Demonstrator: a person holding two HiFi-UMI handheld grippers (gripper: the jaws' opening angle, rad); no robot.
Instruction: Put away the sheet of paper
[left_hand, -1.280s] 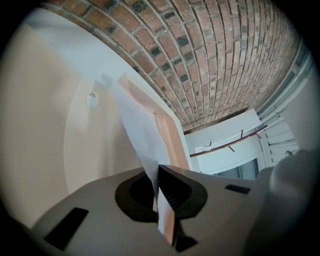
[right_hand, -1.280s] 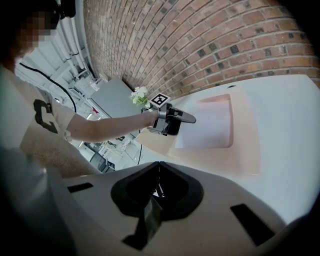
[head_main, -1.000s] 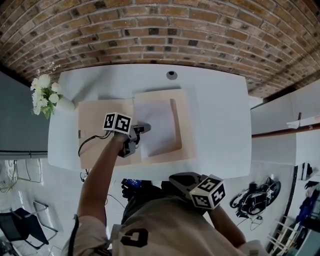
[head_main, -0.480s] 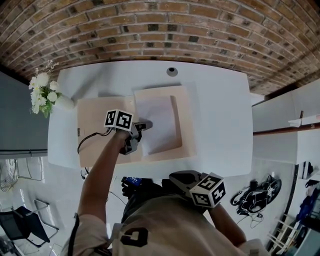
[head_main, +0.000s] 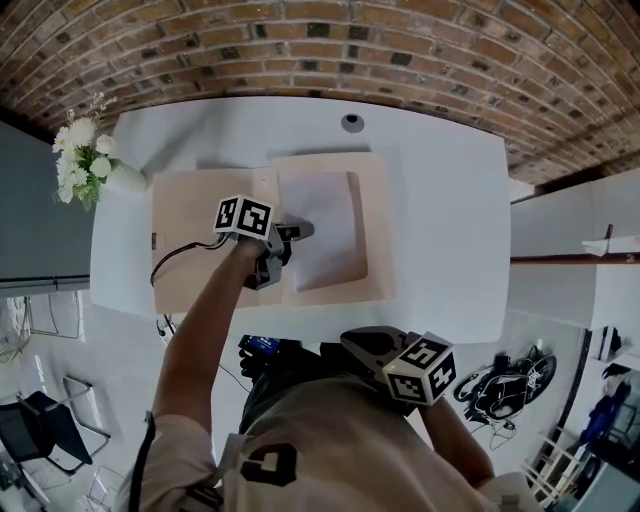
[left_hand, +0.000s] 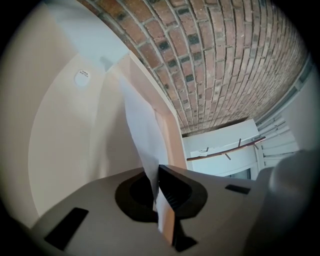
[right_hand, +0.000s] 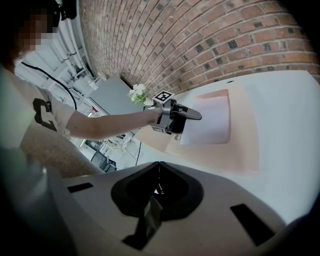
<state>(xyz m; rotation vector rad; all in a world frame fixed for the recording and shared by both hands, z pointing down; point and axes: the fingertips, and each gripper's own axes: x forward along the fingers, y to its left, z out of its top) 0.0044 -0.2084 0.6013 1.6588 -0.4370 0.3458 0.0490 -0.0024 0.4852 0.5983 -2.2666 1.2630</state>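
A white sheet of paper (head_main: 328, 228) lies in the right half of an open beige folder (head_main: 190, 245) on the white table (head_main: 440, 220). My left gripper (head_main: 300, 232) is at the sheet's left edge and is shut on it. In the left gripper view the sheet (left_hand: 141, 132) runs edge-on out from between the jaws of the left gripper (left_hand: 159, 175), with the folder (left_hand: 65, 130) under it. My right gripper (head_main: 350, 350) hangs near the person's body, off the table's near edge, and is shut on nothing. The right gripper view shows the sheet (right_hand: 214, 119) and the left gripper (right_hand: 192, 114) from afar.
A vase of white flowers (head_main: 80, 160) stands at the table's far left corner. A round cable hole (head_main: 350, 122) sits near the far edge. A black cable (head_main: 165, 265) loops over the folder's left flap. A brick wall (head_main: 320, 50) backs the table.
The left gripper keeps its grip on the sheet's left edge. The head view has shifted a little, and gripper and sheet have hardly moved over the folder. The right gripper stays put.
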